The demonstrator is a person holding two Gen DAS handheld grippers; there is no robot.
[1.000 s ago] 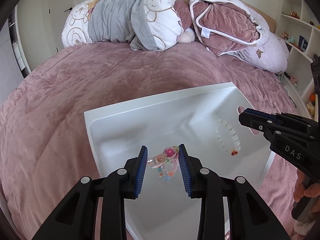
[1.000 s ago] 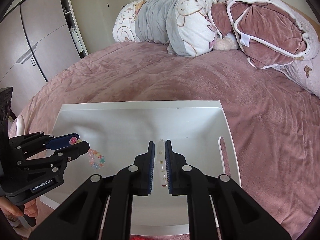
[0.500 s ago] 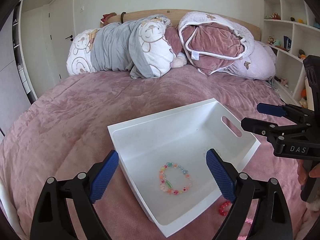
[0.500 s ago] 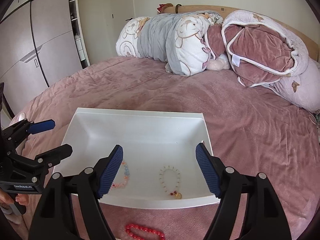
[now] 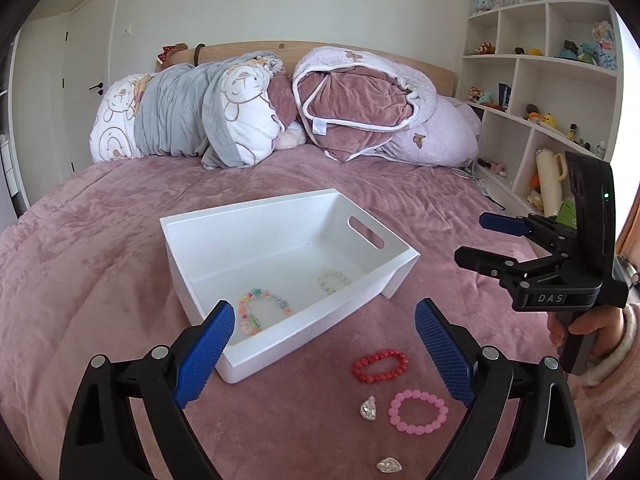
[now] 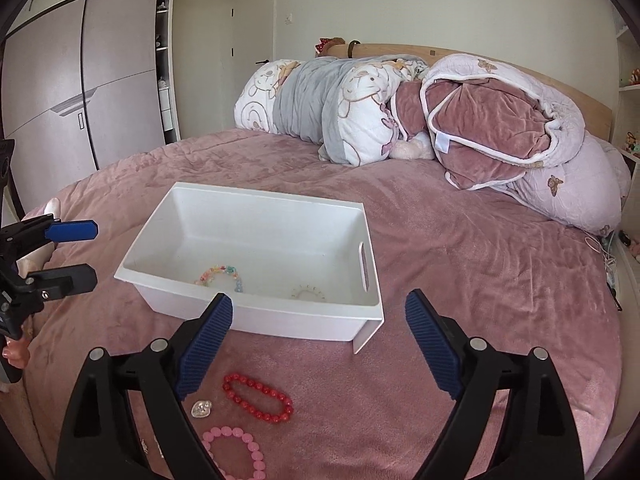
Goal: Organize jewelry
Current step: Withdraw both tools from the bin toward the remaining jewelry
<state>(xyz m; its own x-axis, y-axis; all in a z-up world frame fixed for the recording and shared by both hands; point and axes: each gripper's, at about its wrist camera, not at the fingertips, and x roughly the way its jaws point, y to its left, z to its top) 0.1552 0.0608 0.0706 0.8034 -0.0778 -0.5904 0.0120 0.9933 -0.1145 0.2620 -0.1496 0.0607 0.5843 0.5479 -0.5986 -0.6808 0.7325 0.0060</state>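
A white bin [image 5: 200,248] [image 6: 256,320] sits on the pink bedspread. Inside it lie a colourful bead bracelet [image 5: 250,324] [image 6: 218,271] and a pale bead bracelet [image 5: 332,273] [image 6: 308,288]. In front of the bin, on the bed, are a red bracelet [image 5: 380,355] [image 6: 228,380], a pink bracelet [image 5: 394,410] [image 6: 226,431] and a clear charm [image 5: 368,408] [image 6: 201,408]. My left gripper [image 5: 324,312] [image 6: 94,253] hangs wide open above the bin's near edge, holding nothing. Off to the right of the bin, my right gripper [image 6: 319,300] [image 5: 474,239] has its jaws still opening, with nothing between them.
A second clear charm [image 5: 389,466] lies nearest me. Rolled quilts and pillows [image 5: 240,120] are piled at the headboard. Shelves with toys [image 5: 552,80] stand at the right, a wardrobe [image 6: 80,92] at the left. A hand [image 5: 576,328] holds the right gripper's handle.
Both grippers have opened, leaving the colourful and the pale bracelet in the bin. Both pulled back and up out of the bin, which brings the loose jewellery on the bed into view.
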